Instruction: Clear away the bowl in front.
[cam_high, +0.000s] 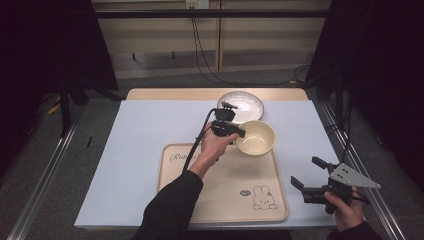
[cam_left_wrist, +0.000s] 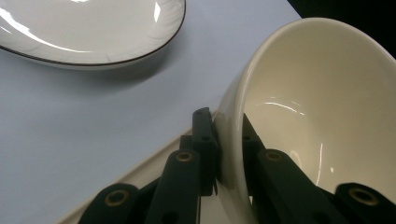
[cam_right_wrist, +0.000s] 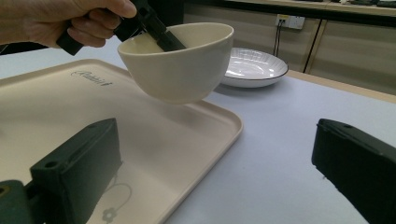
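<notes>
A cream bowl (cam_high: 257, 137) hangs tilted just above the far right corner of a beige tray (cam_high: 220, 190). My left gripper (cam_high: 240, 134) is shut on the bowl's near rim. In the left gripper view, one jaw presses outside the bowl (cam_left_wrist: 317, 102) wall and the other inside, at the left gripper (cam_left_wrist: 227, 126). The right gripper view shows the bowl (cam_right_wrist: 177, 65) clear of the tray (cam_right_wrist: 56, 107), held by a hand with the left gripper (cam_right_wrist: 159, 32). My right gripper (cam_high: 306, 172) stands open and empty at the table's right front, its jaws wide apart (cam_right_wrist: 217, 140).
A white plate (cam_high: 242, 102) with a dark rim lies on the table just beyond the bowl, also seen as the plate (cam_left_wrist: 84, 32) (cam_right_wrist: 254, 65). The tray carries a rabbit drawing (cam_high: 263, 197). White table cover surrounds the tray; the table edge is close to the right gripper.
</notes>
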